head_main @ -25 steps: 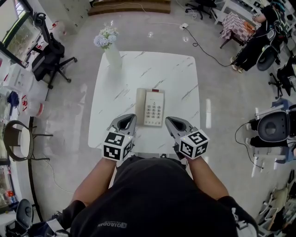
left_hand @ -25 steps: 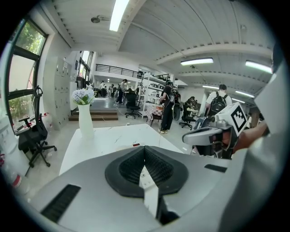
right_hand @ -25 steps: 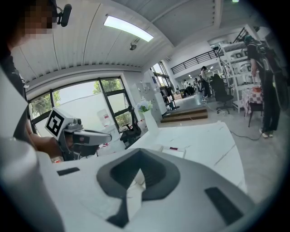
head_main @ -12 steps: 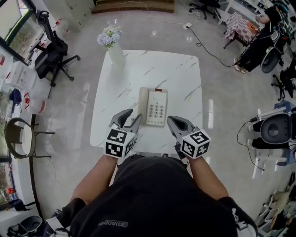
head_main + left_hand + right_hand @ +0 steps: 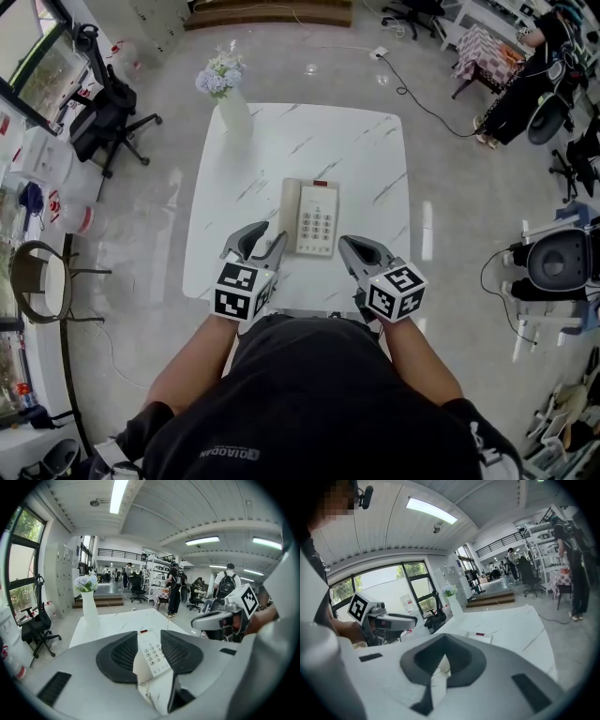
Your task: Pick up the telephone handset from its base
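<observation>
- Telephone base (image 5: pixel 317 220) sits on the white marble table (image 5: pixel 309 141), in the near half, keypad facing up.
- Handset (image 5: pixel 289 216) lies in its cradle along the base's left side, not lifted.
- Left gripper (image 5: pixel 265 239) is at the near-left corner of the phone and points away from the person. Its jaws are spread apart and grip nothing.
- In the left gripper view, the left gripper (image 5: pixel 149 634) frames the phone in the gap between its pads. The handset (image 5: pixel 140 663) is on the left of that gap and the keypad of the base (image 5: pixel 154 654) on the right.
- The handset's near end is just ahead of the spread jaws, close to the inner finger. Contact is hard to judge, but it looks just short of touching.
- The coiled cord (image 5: pixel 149 701) runs from the handset's near end toward the camera.
- Right gripper (image 5: pixel 347 246) hovers at the near-right corner of the base, just beside it and apart from the handset.
- In the right gripper view, the right gripper (image 5: pixel 444 641) has its tips together with nothing between them. The phone (image 5: pixel 480 637) lies beyond and to the right of the tips.
- Vase of flowers (image 5: pixel 230 108) stands at the far-left corner of the table, well apart from the phone.
</observation>
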`<state>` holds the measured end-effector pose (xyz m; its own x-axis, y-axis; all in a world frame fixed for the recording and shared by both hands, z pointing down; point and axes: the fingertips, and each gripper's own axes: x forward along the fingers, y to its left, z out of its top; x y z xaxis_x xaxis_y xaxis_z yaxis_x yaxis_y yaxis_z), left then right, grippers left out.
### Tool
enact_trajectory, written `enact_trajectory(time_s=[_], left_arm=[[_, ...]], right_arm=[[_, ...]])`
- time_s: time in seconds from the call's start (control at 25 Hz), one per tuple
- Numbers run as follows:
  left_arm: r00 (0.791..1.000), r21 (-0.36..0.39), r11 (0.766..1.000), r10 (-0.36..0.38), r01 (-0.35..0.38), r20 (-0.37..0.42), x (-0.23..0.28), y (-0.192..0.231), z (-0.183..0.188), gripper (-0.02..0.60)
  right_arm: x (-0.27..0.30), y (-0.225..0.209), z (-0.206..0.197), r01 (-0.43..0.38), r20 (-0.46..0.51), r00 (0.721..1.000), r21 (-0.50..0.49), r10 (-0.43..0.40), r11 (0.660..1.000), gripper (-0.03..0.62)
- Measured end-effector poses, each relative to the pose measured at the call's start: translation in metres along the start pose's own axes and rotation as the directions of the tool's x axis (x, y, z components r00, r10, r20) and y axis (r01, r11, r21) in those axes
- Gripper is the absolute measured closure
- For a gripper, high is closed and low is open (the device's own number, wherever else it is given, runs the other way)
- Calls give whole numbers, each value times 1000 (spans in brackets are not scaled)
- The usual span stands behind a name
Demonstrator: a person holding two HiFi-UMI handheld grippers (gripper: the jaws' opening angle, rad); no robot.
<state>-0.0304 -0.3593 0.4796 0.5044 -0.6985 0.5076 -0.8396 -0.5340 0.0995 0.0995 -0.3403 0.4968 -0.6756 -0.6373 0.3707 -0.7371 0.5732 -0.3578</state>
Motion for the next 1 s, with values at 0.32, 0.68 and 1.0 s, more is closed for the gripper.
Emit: enact_trajectory(time_s=[0.32,0.68,1.0], left_arm=[[1000,8,1000,9,-9,-3,-1,2,-1,423],[999,7,1000,27,-27,-27,5,4,-7,423],[988,-43,997,59,-66,-143,53,24,-38,419]], right_arm=[[-2,1,-1,6,-1,1000,0,-6,1000,592],[-6,0,-4,9,0,1000,-1,-9,1000,592],[-12,-7,-6,23,-1,1000,2,-23,1000,592]])
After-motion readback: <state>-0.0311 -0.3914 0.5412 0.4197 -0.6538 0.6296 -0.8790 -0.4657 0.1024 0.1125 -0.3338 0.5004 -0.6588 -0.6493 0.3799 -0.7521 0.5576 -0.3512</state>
